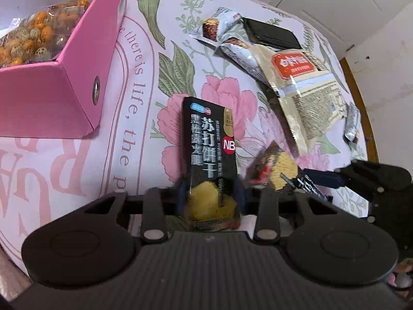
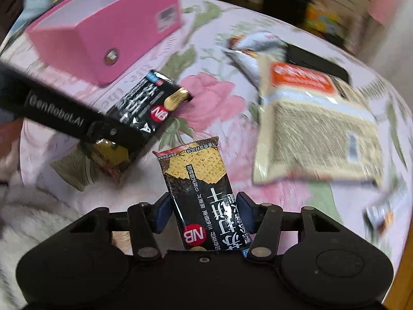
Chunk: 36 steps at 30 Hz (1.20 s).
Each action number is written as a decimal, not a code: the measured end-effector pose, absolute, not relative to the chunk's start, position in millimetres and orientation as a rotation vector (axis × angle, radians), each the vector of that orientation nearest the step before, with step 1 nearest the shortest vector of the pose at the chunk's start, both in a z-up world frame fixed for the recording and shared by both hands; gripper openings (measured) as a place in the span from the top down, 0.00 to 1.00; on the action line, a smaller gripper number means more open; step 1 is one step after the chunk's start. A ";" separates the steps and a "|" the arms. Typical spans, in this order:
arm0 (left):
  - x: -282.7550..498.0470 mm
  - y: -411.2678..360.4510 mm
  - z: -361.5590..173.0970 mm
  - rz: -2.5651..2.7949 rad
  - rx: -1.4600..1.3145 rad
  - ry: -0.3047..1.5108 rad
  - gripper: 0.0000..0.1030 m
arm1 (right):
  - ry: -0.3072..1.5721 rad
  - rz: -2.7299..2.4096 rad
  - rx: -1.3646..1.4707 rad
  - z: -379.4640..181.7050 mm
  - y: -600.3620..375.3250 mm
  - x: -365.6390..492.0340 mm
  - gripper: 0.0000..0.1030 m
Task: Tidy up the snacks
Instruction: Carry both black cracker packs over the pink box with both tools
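Both slim black foil cracker packets clamped low at six o'clock, left gripper [image 1: 210, 193] on one [image 1: 210, 152], right gripper [image 2: 204, 211] on another [image 2: 201, 193] (light, slippery, brittle inside).

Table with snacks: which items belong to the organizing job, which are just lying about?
Job:
pink box
black cracker packet in left gripper
second black cracker packet between right gripper fingers
beige packet
white bar wrappers
nut bag inside box

Lying about:
floral tablecloth
flat black item, identity unclear
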<state>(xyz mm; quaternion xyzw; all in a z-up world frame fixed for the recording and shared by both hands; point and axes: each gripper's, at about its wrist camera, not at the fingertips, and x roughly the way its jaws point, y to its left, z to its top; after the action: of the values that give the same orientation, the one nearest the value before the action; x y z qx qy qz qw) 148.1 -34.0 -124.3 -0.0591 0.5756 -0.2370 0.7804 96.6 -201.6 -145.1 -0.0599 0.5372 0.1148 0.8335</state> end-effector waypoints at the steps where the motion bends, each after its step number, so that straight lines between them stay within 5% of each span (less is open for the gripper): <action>1: 146.3 -34.0 -121.3 -0.523 -0.128 1.242 0.73 | 1.128 0.232 -0.103 -139.7 -203.2 91.1 0.43; 8: 134.6 -31.9 -107.1 -0.505 -0.115 1.199 0.73 | 1.084 0.167 -0.077 -113.4 -204.5 65.9 0.43; 12: 133.7 -33.6 -107.9 -0.440 -0.091 1.140 0.54 | 1.086 0.129 -0.052 -114.1 -213.4 60.7 0.43; 22: 139.0 -48.2 -134.4 -0.390 -0.040 1.110 0.33 | 1.082 0.120 0.034 -126.0 -230.7 64.6 0.43; 28: 135.5 -58.7 -138.6 -0.393 -0.006 1.116 0.33 | 1.089 0.112 0.054 -131.3 -233.3 67.5 0.43; 31: 132.1 -60.7 -137.4 -0.383 0.025 1.116 0.53 | 1.082 0.111 0.065 -130.5 -234.1 66.2 0.43; 36: 131.8 -61.1 -133.3 -0.397 0.065 1.144 0.55 | 1.090 0.113 0.066 -127.8 -232.9 64.2 0.43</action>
<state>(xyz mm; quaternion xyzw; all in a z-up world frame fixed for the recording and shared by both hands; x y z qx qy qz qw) 131.8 -61.1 -133.3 0.0306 0.5375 -0.1867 0.8218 64.2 -232.9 -127.8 0.0315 0.5181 0.0538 0.8530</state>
